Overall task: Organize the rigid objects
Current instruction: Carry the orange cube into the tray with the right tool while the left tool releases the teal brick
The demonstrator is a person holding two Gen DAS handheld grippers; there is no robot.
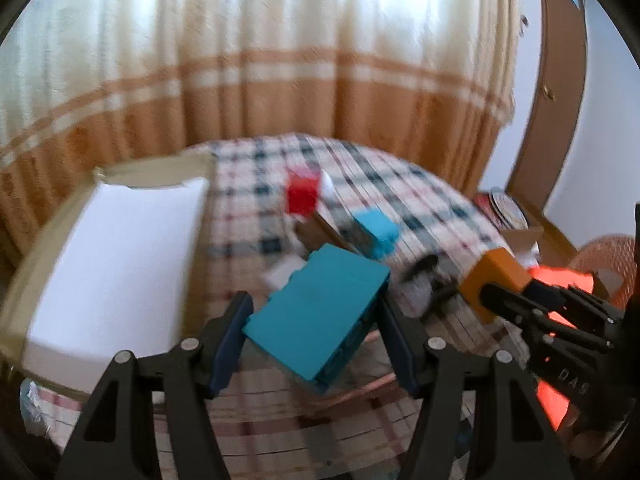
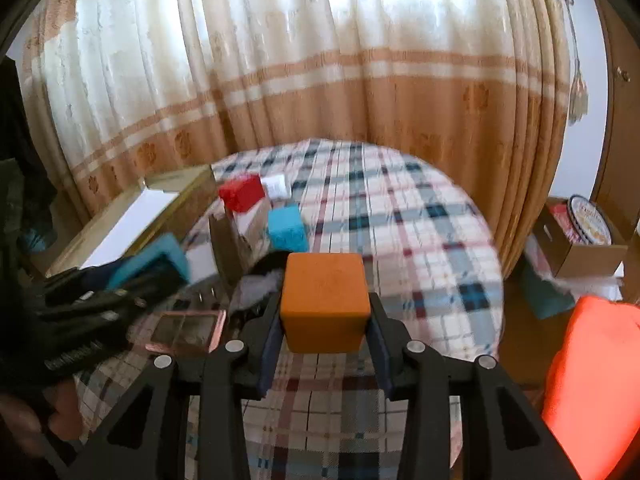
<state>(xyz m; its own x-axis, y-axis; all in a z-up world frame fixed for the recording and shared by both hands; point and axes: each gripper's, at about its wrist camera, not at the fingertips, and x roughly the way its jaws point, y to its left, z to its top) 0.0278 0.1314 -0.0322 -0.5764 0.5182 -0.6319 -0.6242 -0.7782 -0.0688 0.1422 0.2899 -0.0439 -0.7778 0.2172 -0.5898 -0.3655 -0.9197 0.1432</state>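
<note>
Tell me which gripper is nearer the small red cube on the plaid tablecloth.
Left. The left gripper, around a flat teal block, sits closer to the red cube; the right gripper, clamping an orange cube, is farther right.

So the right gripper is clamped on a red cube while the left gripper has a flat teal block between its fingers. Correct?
Not quite: the cube in the right gripper is orange, not red. The right wrist view shows the orange cube pressed between the pads. The left gripper does have the flat teal block between its fingers.
</note>
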